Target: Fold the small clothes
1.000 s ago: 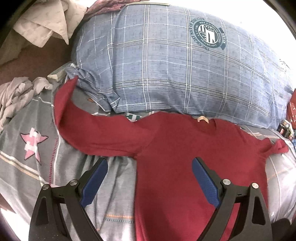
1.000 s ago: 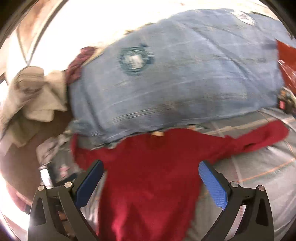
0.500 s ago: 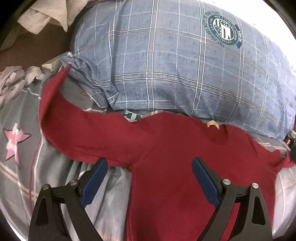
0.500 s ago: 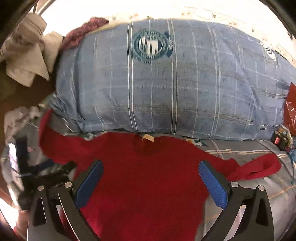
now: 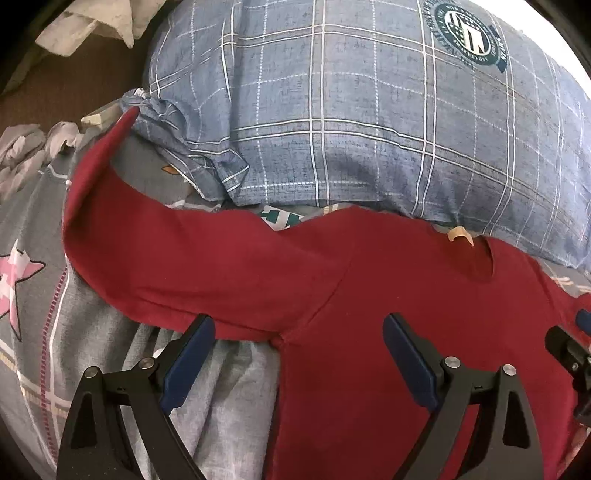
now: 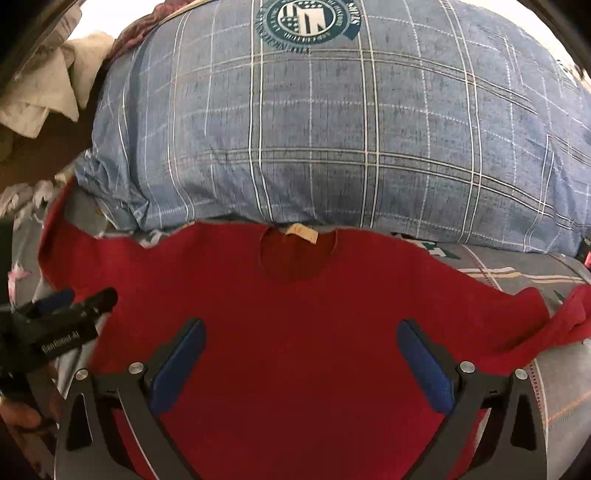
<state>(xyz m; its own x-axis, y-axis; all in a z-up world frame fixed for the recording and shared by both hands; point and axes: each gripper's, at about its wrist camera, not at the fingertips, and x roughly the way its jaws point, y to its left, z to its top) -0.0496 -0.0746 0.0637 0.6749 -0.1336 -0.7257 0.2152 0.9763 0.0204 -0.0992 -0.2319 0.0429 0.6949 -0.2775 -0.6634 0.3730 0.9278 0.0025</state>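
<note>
Left gripper (image 5: 298,354): jaws spread wide, nothing between the blue pads, hovering above the armpit seam where one sleeve meets the body of the red long-sleeved shirt (image 5: 388,302). Right gripper (image 6: 301,363): jaws likewise wide apart and empty, poised over the shirt's chest, below the neckline. Each gripper shows at the edge of the other's view; a hand (image 6: 18,413) is partly visible low at the left edge of the right wrist view, blurred.

Shirt lies flat, front up, on a grey bedsheet (image 5: 44,295) printed with a pink star (image 5: 16,284) and thin stripes. One sleeve (image 5: 155,266) runs out sideways, its cuff curling up against the pillow corner. Other sleeve (image 6: 554,325) bunched and rumpled at the far side. Tan neck label (image 6: 301,233) at the collar, just beside the pillow edge.

Beyond: large blue plaid pillow (image 6: 332,147) with a round teal crest (image 6: 306,18). Crumpled pale cloth (image 5: 88,26) past the pillow's left end; more wadded light fabric (image 5: 22,147) beside the sheet.
</note>
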